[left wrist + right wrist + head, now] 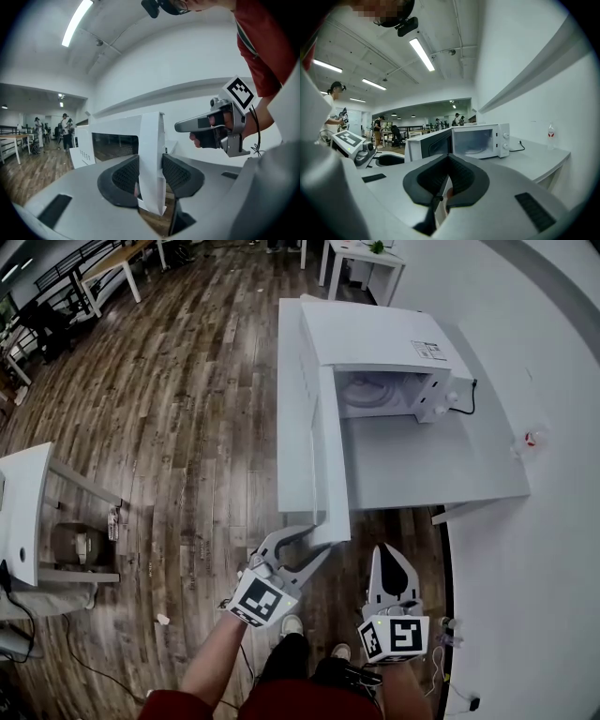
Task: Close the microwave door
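We count one microwave [384, 343], one open door [330, 456], one bottle [531, 439] and two tongs. The left tongs [317, 542], held roughly level, pinch the door's free edge between their pads. The right tongs [386, 554], just to their right, are pressed together and empty. The microwave stands on the table [422, 474] ahead of both tongs. The bottle stands farther ahead, to the right.

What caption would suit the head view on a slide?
Left gripper clamped on the open door of the microwave; right gripper shut beside it.
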Tool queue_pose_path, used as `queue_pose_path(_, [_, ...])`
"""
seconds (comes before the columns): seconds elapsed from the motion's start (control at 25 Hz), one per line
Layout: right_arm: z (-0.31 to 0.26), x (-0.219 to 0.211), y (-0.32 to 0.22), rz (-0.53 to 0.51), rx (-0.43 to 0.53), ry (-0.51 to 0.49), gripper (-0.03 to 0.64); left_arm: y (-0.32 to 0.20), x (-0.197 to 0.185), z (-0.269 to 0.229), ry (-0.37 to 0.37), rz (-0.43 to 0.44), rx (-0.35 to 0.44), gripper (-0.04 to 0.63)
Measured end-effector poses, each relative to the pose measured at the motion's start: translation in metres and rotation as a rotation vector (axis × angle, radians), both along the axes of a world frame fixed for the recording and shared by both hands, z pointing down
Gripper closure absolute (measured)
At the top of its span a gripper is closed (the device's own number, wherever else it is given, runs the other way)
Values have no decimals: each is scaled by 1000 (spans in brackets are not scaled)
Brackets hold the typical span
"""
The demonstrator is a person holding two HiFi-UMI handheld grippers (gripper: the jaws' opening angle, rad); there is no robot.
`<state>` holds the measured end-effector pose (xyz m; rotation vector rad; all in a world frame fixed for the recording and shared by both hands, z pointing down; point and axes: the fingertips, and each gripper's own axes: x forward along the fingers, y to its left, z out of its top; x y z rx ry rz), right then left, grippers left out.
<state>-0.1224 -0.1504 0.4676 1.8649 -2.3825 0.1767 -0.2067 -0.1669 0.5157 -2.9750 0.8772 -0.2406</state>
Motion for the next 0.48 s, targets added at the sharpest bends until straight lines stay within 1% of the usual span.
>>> queue_pose_path(0.24, [-1,9,0,12,7,-4,589,-2,13,0,0,0,-11,426])
queue_pose_path(0.48, [-6,34,1,29,22,-19,589,-4,33,1,1,-27,-18,428])
